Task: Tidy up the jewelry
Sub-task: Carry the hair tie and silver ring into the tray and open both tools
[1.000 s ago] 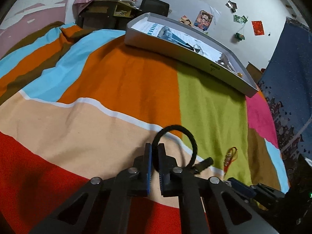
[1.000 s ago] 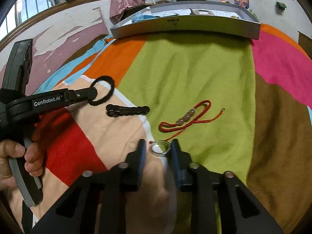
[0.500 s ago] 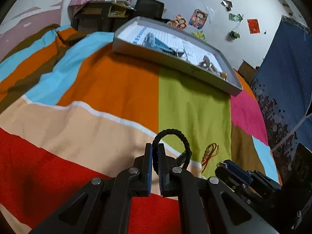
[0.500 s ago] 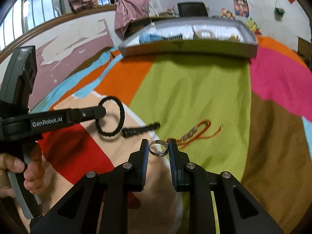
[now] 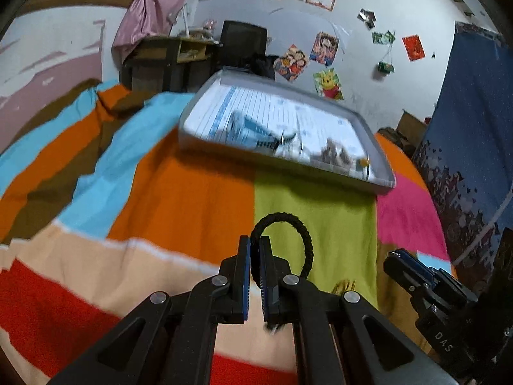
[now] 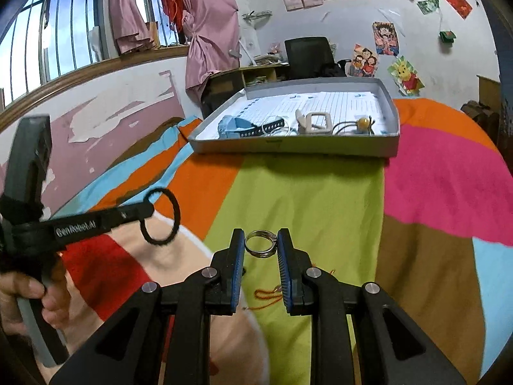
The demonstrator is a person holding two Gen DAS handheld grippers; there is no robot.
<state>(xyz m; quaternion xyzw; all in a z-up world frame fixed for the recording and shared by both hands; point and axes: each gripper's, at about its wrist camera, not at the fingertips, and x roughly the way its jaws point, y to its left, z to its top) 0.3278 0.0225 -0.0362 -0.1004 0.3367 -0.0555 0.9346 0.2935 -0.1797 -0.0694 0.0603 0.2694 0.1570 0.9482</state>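
My left gripper [image 5: 255, 247] is shut on a black braided hair tie [image 5: 298, 227], whose loop stands up above the fingertips. From the right wrist view the same left gripper [image 6: 150, 208] reaches in from the left with the black hair tie [image 6: 174, 205] hanging at its tip. My right gripper [image 6: 260, 240] is shut on a silver ring [image 6: 260, 243], pinched flat between the blue pads. Both are held in the air above the striped bedspread. A grey shallow box [image 6: 288, 147] lies ahead with several small items inside. In the left wrist view the grey box [image 5: 279, 155] is blurred.
A red cord bracelet [image 6: 271, 293] lies on the green stripe under my right gripper's fingers. The right gripper's body [image 5: 426, 284] shows at the lower right of the left wrist view. A person's hand [image 6: 29, 292] grips the left tool. Desk and black chair [image 6: 307, 54] stand behind the box.
Both grippers have risen off the bedspread with the hair tie and the ring. The box now shows more of its inside. The red bracelet and black clip have dropped low or out of view.
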